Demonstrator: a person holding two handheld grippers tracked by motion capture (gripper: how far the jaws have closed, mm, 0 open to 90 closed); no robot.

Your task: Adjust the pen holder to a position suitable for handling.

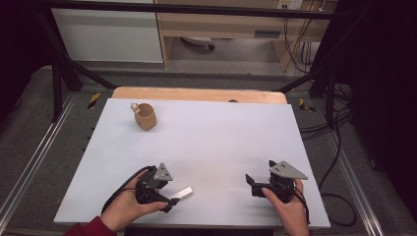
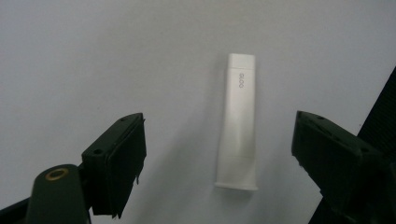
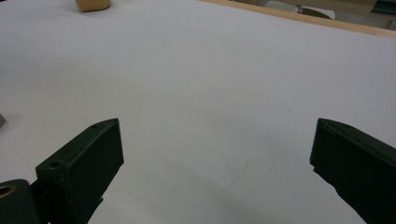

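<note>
White tube (image 2: 238,123) flat on table (image 1: 211,142), lying between the left gripper's (image 2: 217,144) spread jaws, nearer the right-hand pad, untouched. No grip yet. Suggest centring over the tube's mid-body, lowering until the pads flank it, then closing across its narrow width. Right gripper (image 3: 215,158) jaws wide, nothing between them.

On the table (image 1: 206,142), a tube (image 1: 182,193) lies near the front edge, just beside the left gripper (image 1: 169,196). The right gripper (image 1: 252,183) sits well apart to its right. A cup (image 1: 146,116) stands far back on the left.
</note>
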